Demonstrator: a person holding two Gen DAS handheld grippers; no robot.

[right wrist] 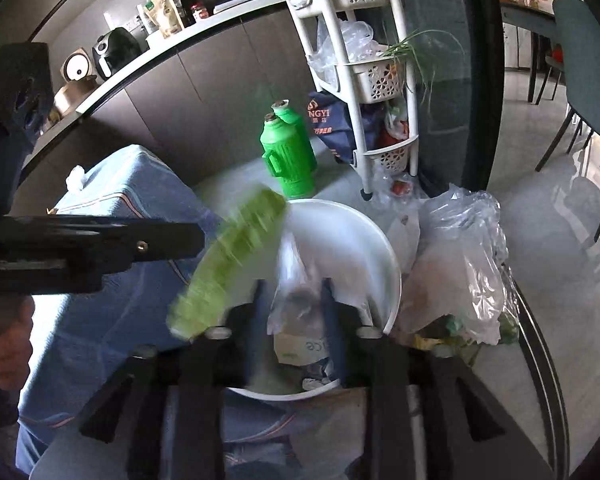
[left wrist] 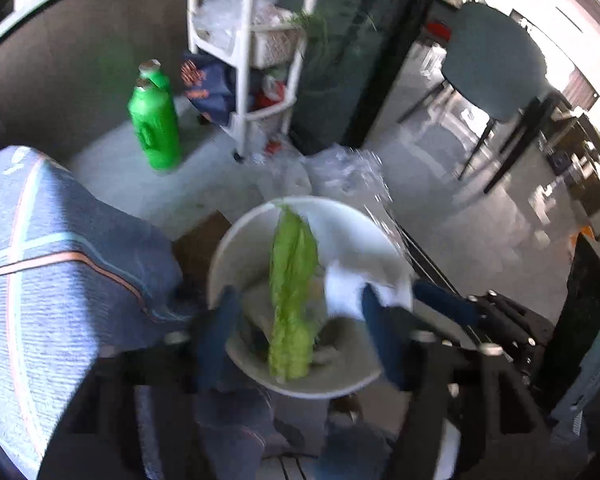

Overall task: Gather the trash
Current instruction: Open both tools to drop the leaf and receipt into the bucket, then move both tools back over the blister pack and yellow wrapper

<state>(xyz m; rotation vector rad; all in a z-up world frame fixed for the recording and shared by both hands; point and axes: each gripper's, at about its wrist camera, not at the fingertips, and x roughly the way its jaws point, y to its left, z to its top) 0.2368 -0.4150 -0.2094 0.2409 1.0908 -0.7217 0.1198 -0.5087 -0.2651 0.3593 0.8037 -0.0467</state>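
fingers (left wrist: 216, 332) motion-blurred over bin (left wrist: 256, 216), falling green leaf (left wrist: 292, 300) smeared

left wrist: steeply down, close over white bin (left wrist: 236, 248) | right wrist: down, close | shared: bin, green flask (right wrist: 290, 160)

Two green flasks (right wrist: 290, 152), one bin (right wrist: 380, 236)

Each gripper, left gripper (left wrist: 300, 332) and right gripper (right wrist: 294, 312), has a matte black frame with silver screw heads and dark blue fingers (left wrist: 216, 340). The person wears blue striped trousers (left wrist: 52, 264) with thin orange and pale lines. A hand (right wrist: 8, 344) grips a black handle.
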